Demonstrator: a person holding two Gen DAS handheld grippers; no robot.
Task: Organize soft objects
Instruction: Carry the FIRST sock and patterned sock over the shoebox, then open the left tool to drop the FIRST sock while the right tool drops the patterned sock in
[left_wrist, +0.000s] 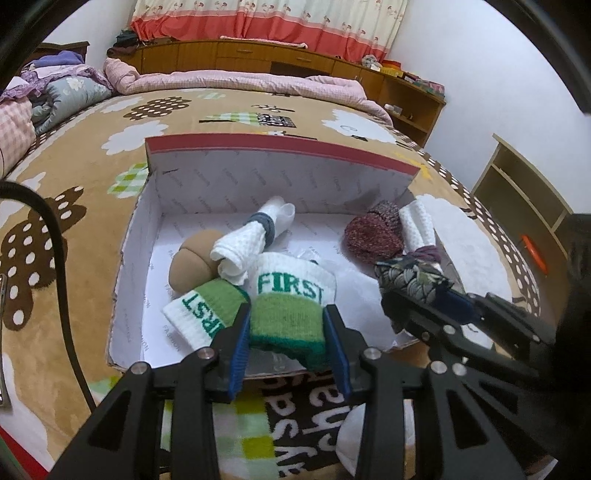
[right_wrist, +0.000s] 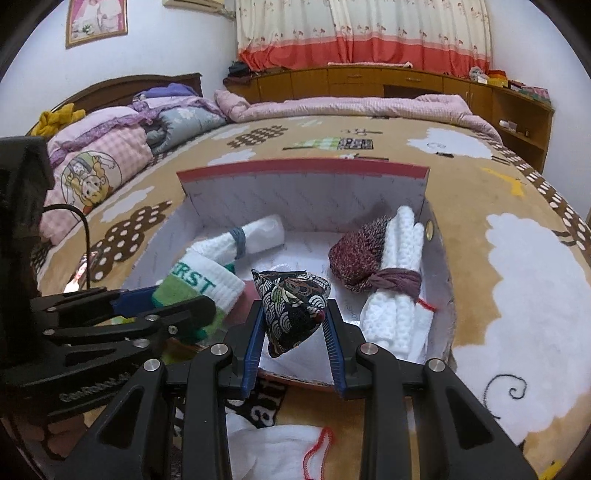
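Observation:
An open white cardboard box (left_wrist: 280, 173) (right_wrist: 306, 192) with a red rim lies on the bed. My left gripper (left_wrist: 290, 343) is shut on a green and white "FIRST" sock (left_wrist: 291, 310), also in the right wrist view (right_wrist: 199, 286), holding it over the box's near edge. My right gripper (right_wrist: 293, 330) is shut on a black patterned pyramid pouch (right_wrist: 291, 306) (left_wrist: 410, 277) above the box. Inside lie a second "FIRST" sock (left_wrist: 203, 314), a tan ball (left_wrist: 194, 260), a banded white cloth roll (left_wrist: 255, 236) (right_wrist: 243, 236), a maroon knit item (left_wrist: 373, 232) (right_wrist: 358, 254) and a tied white towel roll (right_wrist: 399, 280).
The bed has a tan patterned blanket (left_wrist: 74, 177) (right_wrist: 517, 258). Folded quilts and pillows (right_wrist: 110, 147) lie at its head on the left. A wooden cabinet (right_wrist: 406, 81) runs along the far wall. A white cloth with red edging (right_wrist: 288, 450) lies near me.

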